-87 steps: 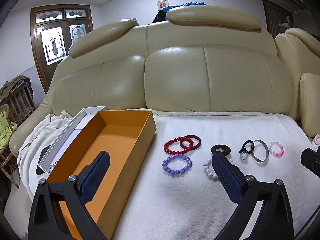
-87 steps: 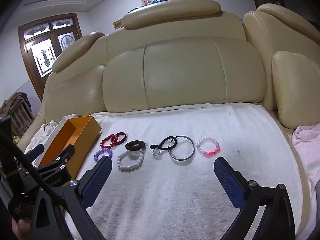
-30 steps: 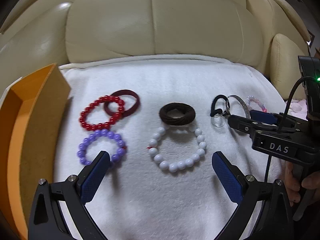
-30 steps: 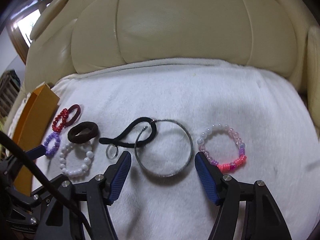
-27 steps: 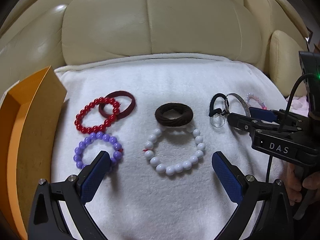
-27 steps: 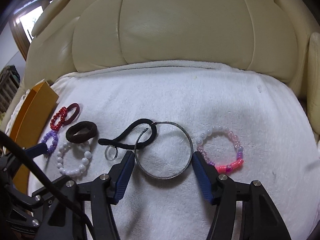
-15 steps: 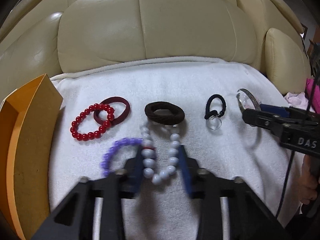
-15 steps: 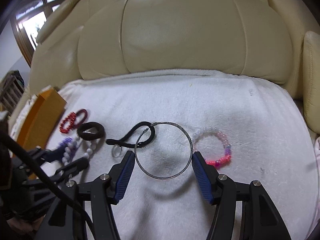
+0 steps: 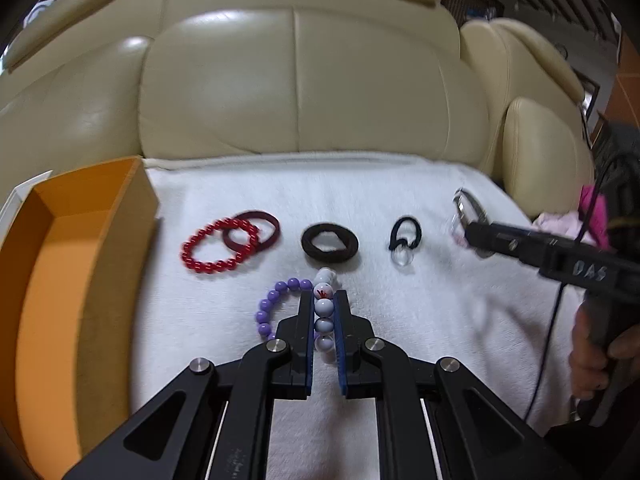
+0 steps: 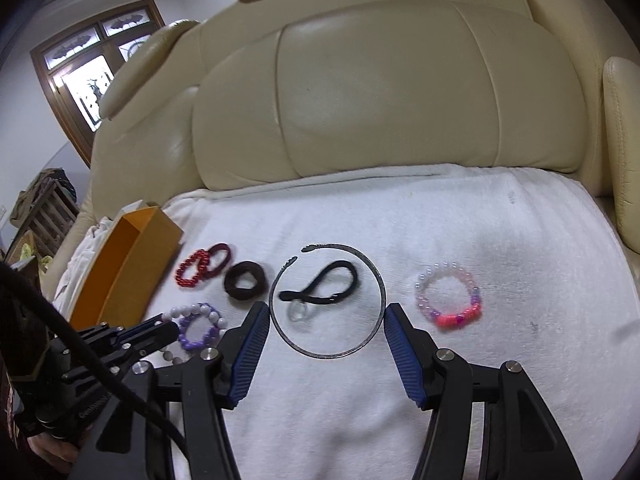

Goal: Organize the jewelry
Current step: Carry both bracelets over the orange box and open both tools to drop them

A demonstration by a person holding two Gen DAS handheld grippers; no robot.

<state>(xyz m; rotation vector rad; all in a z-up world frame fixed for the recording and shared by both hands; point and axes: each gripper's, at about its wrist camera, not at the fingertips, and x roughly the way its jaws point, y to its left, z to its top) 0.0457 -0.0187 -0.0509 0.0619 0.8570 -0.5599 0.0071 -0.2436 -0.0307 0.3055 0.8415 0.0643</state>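
Two handheld grippers of matte black plastic. Left gripper [image 9: 323, 300]: angular black linkage arms pinned with round silver screw heads, slim black fingers faced inside with ribbed blue rubber pads [image 9: 309, 344]. Right gripper [image 10: 325, 322]: same black frame, silver screws at the joints, wider ribbed blue pads [image 10: 250, 354] on both fingers. White letters "DAS" moulded on the side of the right gripper's black body [image 9: 588, 270], thin black cable hanging below. Thick black cable [image 10: 80, 354] across the left gripper's body, small faint lettering on its housing. Dark red sleeve edge at the frame's lower left.
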